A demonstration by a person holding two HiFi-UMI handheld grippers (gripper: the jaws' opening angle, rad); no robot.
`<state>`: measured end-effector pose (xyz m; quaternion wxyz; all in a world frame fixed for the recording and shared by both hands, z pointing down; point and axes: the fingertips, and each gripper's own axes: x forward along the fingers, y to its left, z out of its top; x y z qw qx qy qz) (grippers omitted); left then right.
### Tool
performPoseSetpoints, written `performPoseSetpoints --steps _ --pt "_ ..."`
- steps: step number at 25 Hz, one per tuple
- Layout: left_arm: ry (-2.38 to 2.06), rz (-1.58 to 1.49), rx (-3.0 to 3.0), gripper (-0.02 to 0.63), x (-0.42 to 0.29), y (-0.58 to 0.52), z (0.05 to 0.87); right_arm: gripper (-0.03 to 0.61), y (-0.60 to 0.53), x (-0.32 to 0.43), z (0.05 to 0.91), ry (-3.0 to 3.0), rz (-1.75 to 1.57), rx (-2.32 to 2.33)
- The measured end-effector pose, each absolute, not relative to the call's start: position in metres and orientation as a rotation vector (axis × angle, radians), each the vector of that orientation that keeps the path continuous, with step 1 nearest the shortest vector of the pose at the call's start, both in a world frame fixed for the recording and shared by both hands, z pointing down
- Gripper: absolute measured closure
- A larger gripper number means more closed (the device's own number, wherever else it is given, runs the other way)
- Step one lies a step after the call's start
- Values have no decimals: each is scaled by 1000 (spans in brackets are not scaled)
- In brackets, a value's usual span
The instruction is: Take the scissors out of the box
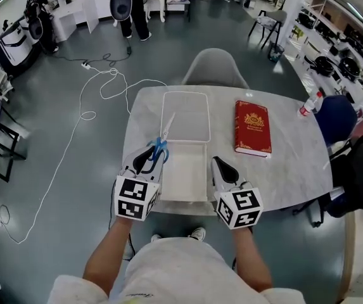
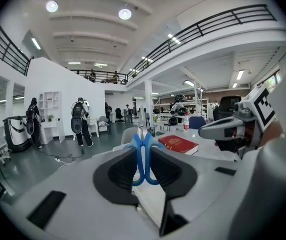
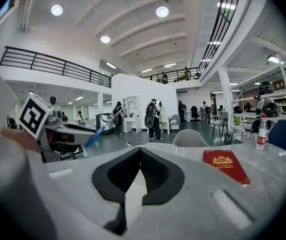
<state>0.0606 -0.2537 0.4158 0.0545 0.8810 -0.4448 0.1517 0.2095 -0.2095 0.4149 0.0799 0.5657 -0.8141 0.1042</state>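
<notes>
Grey table (image 1: 295, 163) fills frame centre. White box (image 1: 184, 176) sits open at the lower table edge, with white tray (image 1: 185, 116) just above it. Red book (image 1: 253, 127) lies right of the tray. Left gripper (image 1: 146, 162), lower left, is clamped on the blue handles of scissors (image 1: 161, 145); blades point up-frame along the box's left rim. Right gripper (image 1: 224, 170), lower right: jaws pressed together, empty

Head view looks steeply down; both gripper views share the red book (image 1: 253, 127).
</notes>
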Motion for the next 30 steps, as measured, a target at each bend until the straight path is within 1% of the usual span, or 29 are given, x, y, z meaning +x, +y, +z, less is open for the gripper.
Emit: performPoseSetpoints --steps 3,8,30 --pt "-1349 362 2681 532 52 -249 410 572 -204 205 410 -2430 296 1719" --pt "-1347 296 2687 532 43 -241 407 572 -198 204 402 -2418 282 1782" --pt "-1347 267 2684 532 35 -240 408 574 -197 193 400 -2422 272 1769"
